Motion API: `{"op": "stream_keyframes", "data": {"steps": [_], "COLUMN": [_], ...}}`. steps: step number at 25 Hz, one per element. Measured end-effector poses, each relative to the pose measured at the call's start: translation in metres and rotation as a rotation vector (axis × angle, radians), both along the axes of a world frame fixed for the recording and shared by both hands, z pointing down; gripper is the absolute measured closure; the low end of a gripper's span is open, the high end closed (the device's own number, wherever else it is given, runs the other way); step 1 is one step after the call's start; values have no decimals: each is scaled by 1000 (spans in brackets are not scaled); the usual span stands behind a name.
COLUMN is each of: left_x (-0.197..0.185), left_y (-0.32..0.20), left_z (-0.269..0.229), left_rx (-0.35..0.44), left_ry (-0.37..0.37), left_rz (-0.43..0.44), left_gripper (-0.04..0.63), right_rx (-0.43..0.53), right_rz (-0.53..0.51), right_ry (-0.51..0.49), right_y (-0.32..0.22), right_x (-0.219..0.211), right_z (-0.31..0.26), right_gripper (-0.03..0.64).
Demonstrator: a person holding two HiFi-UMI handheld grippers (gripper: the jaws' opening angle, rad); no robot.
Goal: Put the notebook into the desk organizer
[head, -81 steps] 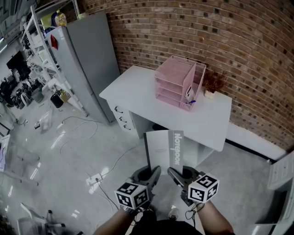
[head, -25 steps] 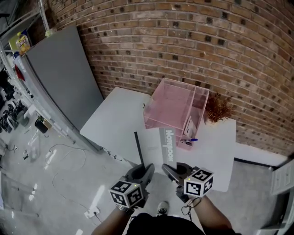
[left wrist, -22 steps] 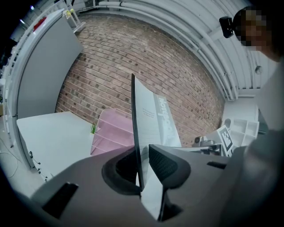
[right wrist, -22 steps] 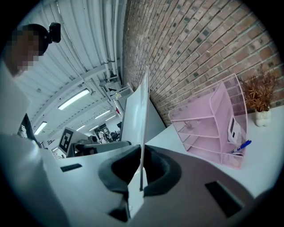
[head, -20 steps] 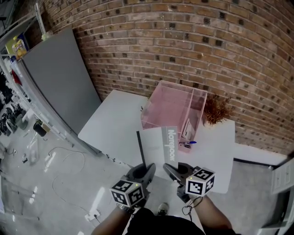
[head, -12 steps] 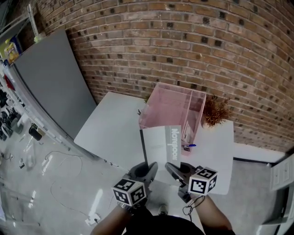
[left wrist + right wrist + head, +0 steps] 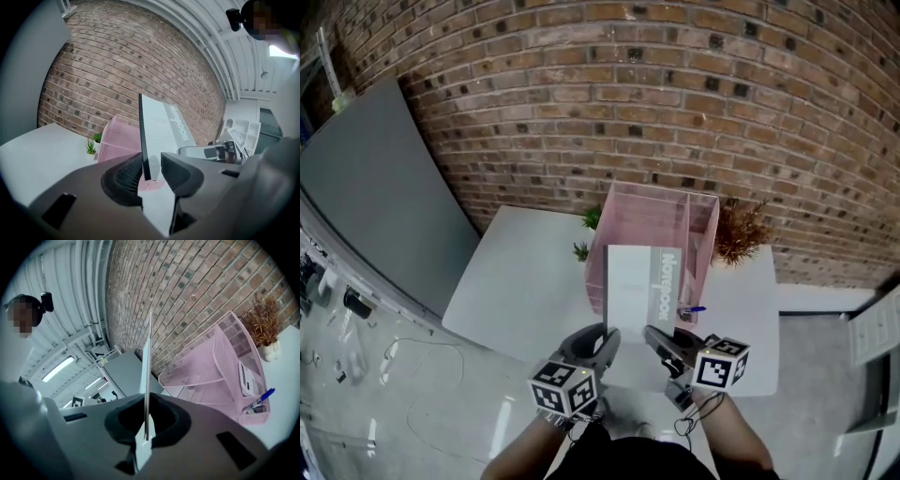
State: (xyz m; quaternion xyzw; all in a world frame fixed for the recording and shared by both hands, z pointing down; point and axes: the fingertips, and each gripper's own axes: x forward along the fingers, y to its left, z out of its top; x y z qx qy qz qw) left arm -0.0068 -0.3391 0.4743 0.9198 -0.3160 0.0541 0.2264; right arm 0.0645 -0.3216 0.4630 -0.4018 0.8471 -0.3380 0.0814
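The grey-and-white notebook [image 7: 642, 281] stands upright on its lower edge, lifted in front of the pink mesh desk organizer [image 7: 649, 217] on the white desk [image 7: 525, 281]. My right gripper [image 7: 662, 341] is shut on the notebook's lower right part, and the right gripper view shows the thin cover [image 7: 147, 371] pinched between the pads. My left gripper [image 7: 602, 341] has just been opening. The notebook's dark spine edge [image 7: 142, 136] sits between its jaws with a gap on each side. The organizer [image 7: 119, 140] lies just beyond.
A blue pen [image 7: 692, 310] sits in the organizer's front right pocket. A dried brown plant [image 7: 739, 234] stands at its right and small green plants [image 7: 581, 251] at its left. A brick wall runs behind the desk. A grey cabinet [image 7: 366, 187] stands at the left.
Both grippers have carried the notebook forward to the desk. It now overlaps the front of the organizer in the head view, where a second ago it hung short of it.
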Motion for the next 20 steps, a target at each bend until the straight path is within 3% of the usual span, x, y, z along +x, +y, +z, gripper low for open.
{"op": "stream_keyframes", "data": {"steps": [11, 20], "left_x": [-10, -7], "left_y": [-48, -54], "left_z": [14, 25], "left_rx": [5, 195], "left_ry": [-41, -204], "left_rz": [89, 179], "left_gripper": [481, 426], "right_rx": [-92, -150], "right_rz": [122, 165], "right_ry": [-174, -263], "right_y": [-52, -73], "right_x": [4, -2], "right_z": [18, 29], "right_gripper": [604, 604]}}
